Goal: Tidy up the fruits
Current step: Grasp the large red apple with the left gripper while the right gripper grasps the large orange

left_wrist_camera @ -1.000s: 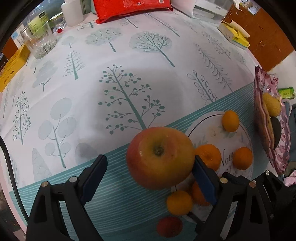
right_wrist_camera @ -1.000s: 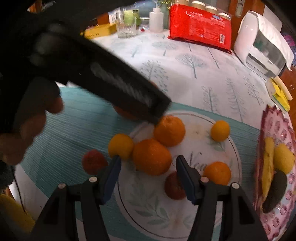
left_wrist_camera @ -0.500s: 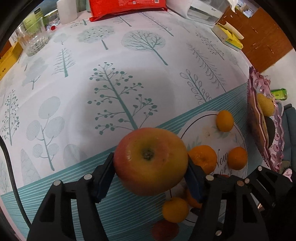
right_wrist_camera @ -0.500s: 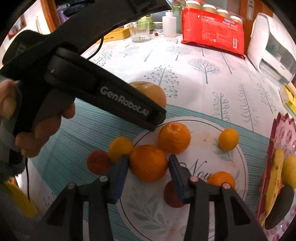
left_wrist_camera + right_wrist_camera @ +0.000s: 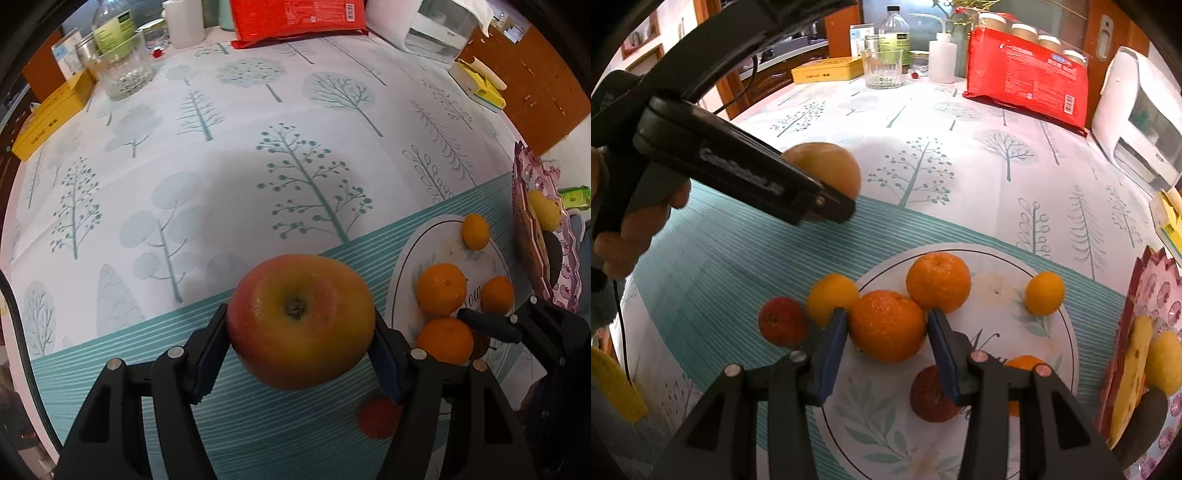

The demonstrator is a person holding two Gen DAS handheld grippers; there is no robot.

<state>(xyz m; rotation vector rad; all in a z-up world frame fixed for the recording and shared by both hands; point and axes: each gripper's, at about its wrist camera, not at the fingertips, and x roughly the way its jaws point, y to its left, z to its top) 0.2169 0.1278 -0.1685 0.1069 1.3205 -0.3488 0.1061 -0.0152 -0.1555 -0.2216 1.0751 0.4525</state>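
A large red-yellow apple hangs above the teal striped mat, stem end up, with my left gripper shut on it. The right wrist view shows this apple to the upper left, held by a hand. My right gripper is shut on a big orange at the left side of the white plate. A second orange touches it behind. A small mandarin and a red fruit also lie on the plate. Another mandarin and a red fruit rest at its left rim.
A pink patterned tray at the right edge holds yellow fruit and a dark one. At the table's back stand a red packet, a glass, a yellow box and a white appliance.
My left gripper's jaws closed onto the apple and carried it to the left, off the plate's edge. The right gripper's jaws closed onto the big orange.
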